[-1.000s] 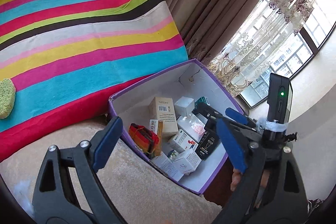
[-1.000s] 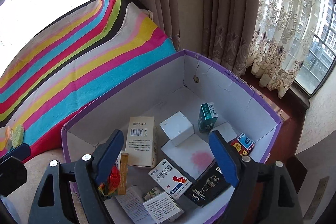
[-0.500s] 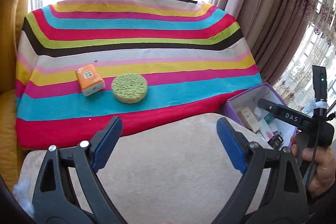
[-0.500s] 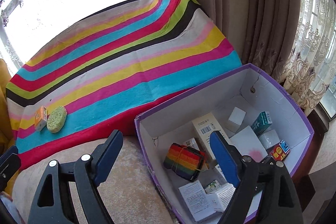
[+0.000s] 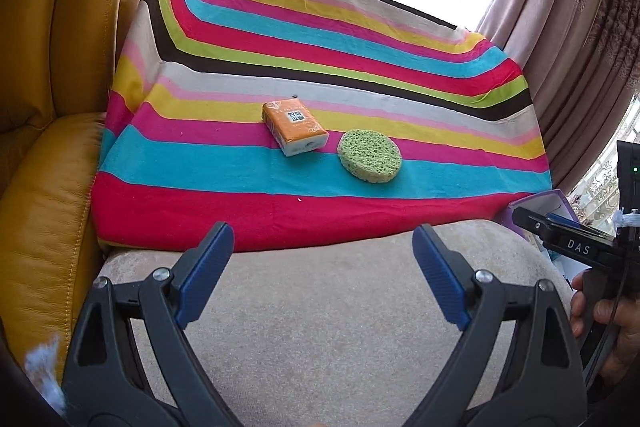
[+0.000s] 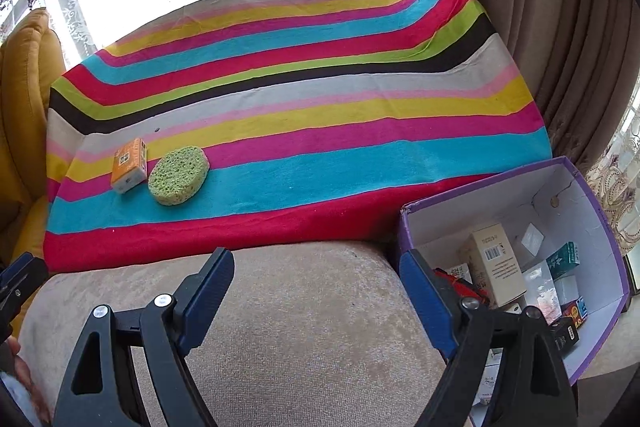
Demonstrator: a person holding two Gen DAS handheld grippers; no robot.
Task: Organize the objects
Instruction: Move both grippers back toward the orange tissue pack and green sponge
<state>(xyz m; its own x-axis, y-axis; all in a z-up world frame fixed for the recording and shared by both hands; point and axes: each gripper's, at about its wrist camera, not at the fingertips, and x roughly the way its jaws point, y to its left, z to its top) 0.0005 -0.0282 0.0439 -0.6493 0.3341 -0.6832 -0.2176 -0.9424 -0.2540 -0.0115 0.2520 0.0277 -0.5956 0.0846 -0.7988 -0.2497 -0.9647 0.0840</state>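
An orange tissue pack (image 5: 295,126) (image 6: 129,165) and a round green sponge (image 5: 369,155) (image 6: 179,175) lie side by side on the striped cloth (image 5: 328,67) (image 6: 320,131). My left gripper (image 5: 322,243) is open and empty over the beige cushion (image 5: 320,307), short of both objects. My right gripper (image 6: 316,267) is open and empty too, above the same cushion (image 6: 304,315). At its right stands the purple box (image 6: 560,187), holding several small cartons. The right gripper's body (image 5: 576,247) and the hand holding it show at the left view's right edge.
A mustard leather armchair (image 5: 48,107) (image 6: 24,75) borders the cloth on the left. Curtains (image 5: 580,7) (image 6: 560,7) hang at the right, with a bright window behind. A corner of the purple box (image 5: 536,203) peeks out in the left wrist view.
Both grippers swung left, away from the box and toward the cloth. The tissue pack and sponge came to the middle of the left view. The box slid to the right edge of both views.
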